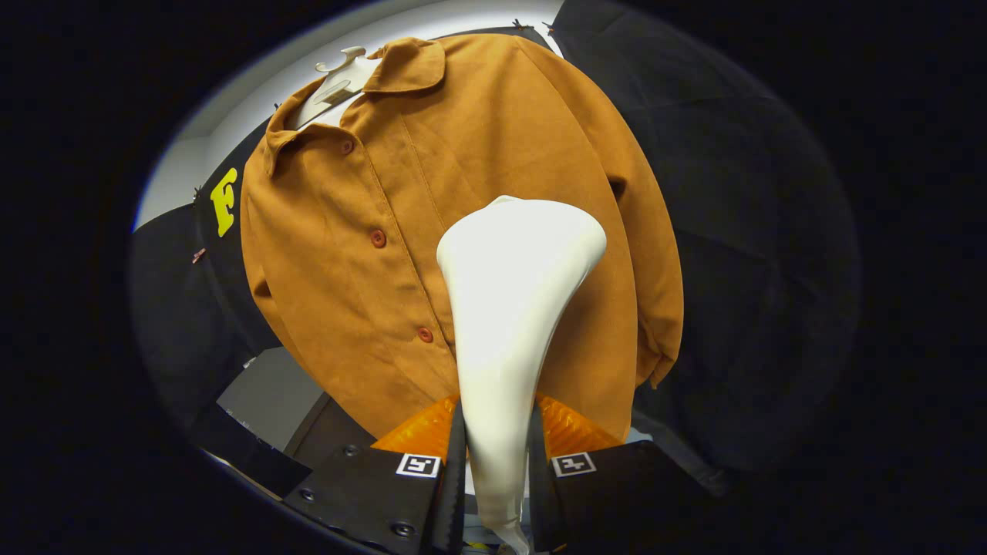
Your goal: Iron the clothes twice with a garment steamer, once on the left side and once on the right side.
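Note:
A brown buttoned shirt (362,254) hangs on a white hanger (339,77) against the booth's black wall, collar up, tilted in this view. A white garment steamer (513,308) rises from between my fingers, its wide head lying over the shirt's right half, to the right of the button row. My gripper (497,432) is shut on the steamer's narrow handle, with one finger pressing on each side. Whether the head touches the cloth I cannot tell. The steamer's body hides the lower middle of the shirt.
Black cloth wall (740,231) surrounds the shirt on both sides. A grey surface (270,393) and a dark edge lie below the shirt's left hem. A bright white ceiling strip (254,85) shows above the hanger.

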`<state>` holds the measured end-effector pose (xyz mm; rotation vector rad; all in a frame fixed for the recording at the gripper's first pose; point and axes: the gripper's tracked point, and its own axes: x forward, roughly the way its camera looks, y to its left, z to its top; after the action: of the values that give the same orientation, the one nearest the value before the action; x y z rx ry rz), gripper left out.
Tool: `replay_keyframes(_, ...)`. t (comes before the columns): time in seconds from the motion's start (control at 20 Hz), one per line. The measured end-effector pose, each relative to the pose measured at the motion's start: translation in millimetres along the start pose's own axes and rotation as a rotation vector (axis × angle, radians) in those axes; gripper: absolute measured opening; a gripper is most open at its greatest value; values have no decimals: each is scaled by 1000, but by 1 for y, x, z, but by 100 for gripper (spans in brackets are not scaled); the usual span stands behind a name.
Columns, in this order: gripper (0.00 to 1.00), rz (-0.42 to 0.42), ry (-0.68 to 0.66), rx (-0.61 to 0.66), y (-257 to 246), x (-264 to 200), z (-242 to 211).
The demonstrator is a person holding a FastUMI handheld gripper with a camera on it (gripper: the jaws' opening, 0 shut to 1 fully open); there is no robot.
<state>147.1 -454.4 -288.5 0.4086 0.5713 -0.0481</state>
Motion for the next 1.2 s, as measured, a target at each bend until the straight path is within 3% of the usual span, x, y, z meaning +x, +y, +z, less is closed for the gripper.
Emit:
replay_keyframes(0.6,38,-103,114,50,-22,-12,-52)
replay_keyframes(0.85,38,-120,11,-22,10,-49,-22)
replay_keyframes(1.2,38,-62,-190,-179,101,-92,43)
